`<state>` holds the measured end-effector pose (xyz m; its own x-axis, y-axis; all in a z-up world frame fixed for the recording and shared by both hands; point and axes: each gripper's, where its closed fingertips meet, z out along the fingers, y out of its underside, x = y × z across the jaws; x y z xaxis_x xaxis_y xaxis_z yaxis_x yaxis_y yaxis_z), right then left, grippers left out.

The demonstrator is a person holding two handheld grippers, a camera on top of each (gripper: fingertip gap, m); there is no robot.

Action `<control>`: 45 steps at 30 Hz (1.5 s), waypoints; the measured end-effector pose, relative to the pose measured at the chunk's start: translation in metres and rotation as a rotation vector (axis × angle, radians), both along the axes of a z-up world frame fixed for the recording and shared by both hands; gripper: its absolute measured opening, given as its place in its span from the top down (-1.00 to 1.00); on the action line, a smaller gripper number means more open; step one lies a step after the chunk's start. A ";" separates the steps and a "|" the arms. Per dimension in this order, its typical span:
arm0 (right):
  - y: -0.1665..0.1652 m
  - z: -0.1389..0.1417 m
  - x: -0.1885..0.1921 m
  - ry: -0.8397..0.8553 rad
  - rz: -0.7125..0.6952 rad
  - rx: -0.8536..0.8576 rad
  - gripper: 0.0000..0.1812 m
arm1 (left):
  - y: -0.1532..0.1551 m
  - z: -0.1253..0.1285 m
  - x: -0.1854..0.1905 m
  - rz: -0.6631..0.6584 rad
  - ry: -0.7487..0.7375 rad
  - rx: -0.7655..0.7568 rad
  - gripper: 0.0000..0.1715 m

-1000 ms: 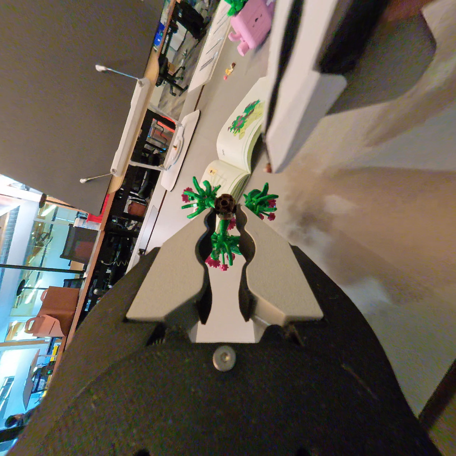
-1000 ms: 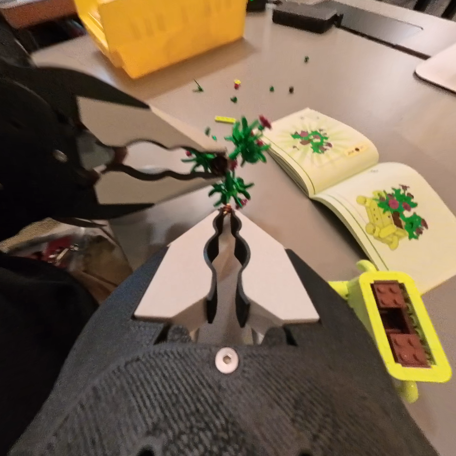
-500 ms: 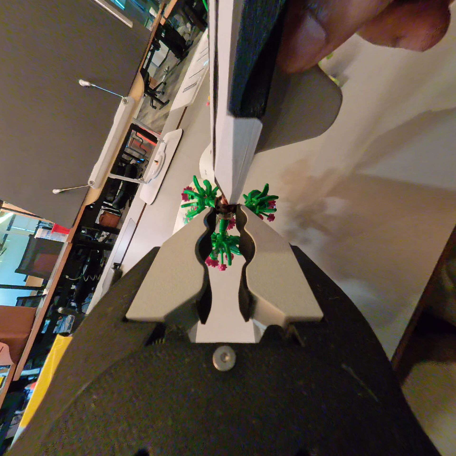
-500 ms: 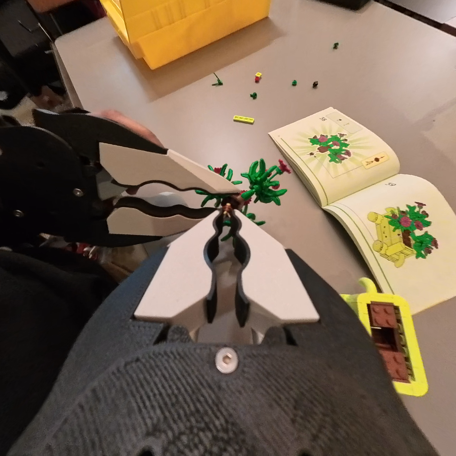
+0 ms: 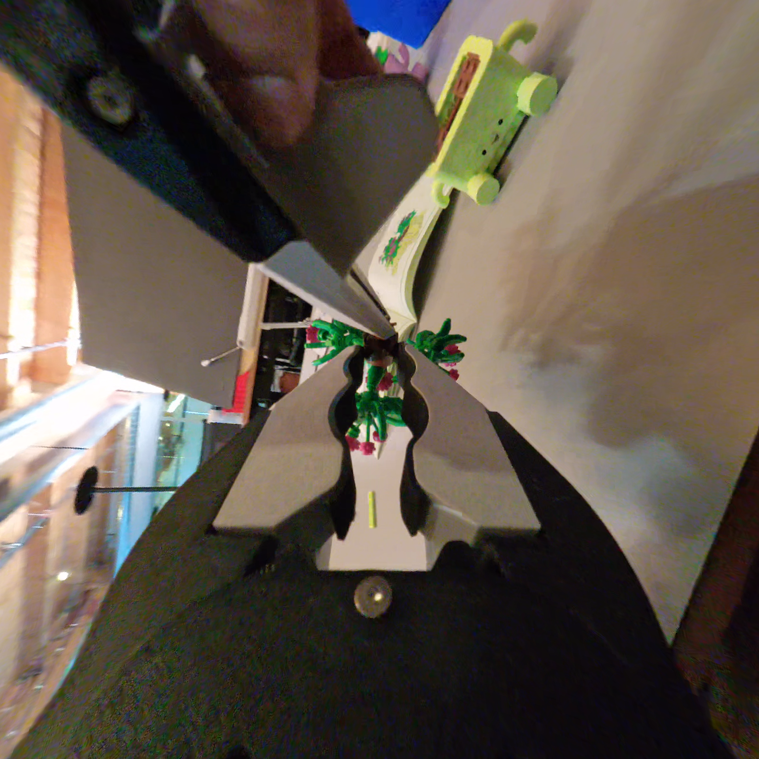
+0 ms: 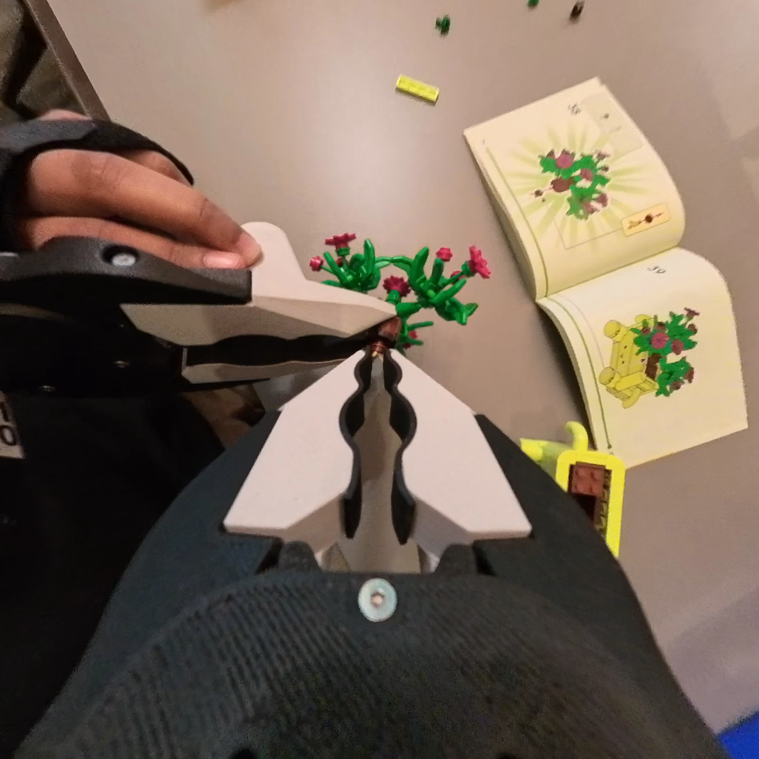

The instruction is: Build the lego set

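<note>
Left wrist view: left gripper (image 5: 380, 349) has its fingers clenched on the brown hub of the flower sprig (image 5: 376, 404), at frame centre. Sprig is green stems with small magenta blooms; one cluster hangs between the fingers, two more fan out at 10 and 2 o'clock of the tips. Right gripper (image 5: 384, 332) comes in from 11 o'clock, its tips meeting the same brown hub; a hand (image 5: 263, 65) grips it at 12 o'clock. Lime-green planter (image 5: 488, 119) at 1 o'clock lies on the grey bench (image 5: 595, 328), brown bricks in its top. Open instruction booklet (image 5: 404, 263) sits between planter and sprig. A small lime plate (image 5: 372, 509) shows between the fingers. Room at 9 o'clock: glass panels, dark furniture, blurred.

Right wrist view: right gripper (image 6: 378, 356) is closed down on a tiny tan-tipped brown piece (image 6: 380, 349) at the sprig's (image 6: 415, 283) base. Left gripper (image 6: 382, 328) enters from 9 o'clock, clamping the hub, held by a hand (image 6: 123, 205). Sprig is held above the bench (image 6: 267, 123), blooms pointing to 12 o'clock. Booklet (image 6: 616, 254) at 2 o'clock, open on pictures of the flowers and planter. Planter (image 6: 591, 488) at 4 o'clock, partly hidden. Lime plate (image 6: 417, 87) at 12 o'clock; small green bits (image 6: 443, 22) near the top edge.
</note>
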<state>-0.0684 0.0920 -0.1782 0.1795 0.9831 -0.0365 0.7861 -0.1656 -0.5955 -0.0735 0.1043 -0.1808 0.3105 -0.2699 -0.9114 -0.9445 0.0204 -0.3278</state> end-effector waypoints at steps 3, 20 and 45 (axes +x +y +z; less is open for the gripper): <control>-0.003 -0.001 0.003 -0.072 0.011 -0.062 0.96 | -0.002 0.000 0.003 -0.016 0.008 0.003 0.85; -0.014 -0.002 0.015 0.031 -0.060 -0.737 0.97 | -0.009 -0.002 0.018 -0.062 0.092 0.059 0.87; -0.006 0.002 0.001 0.174 -0.183 -0.599 0.96 | -0.002 0.000 0.006 -0.007 -0.103 -0.039 0.88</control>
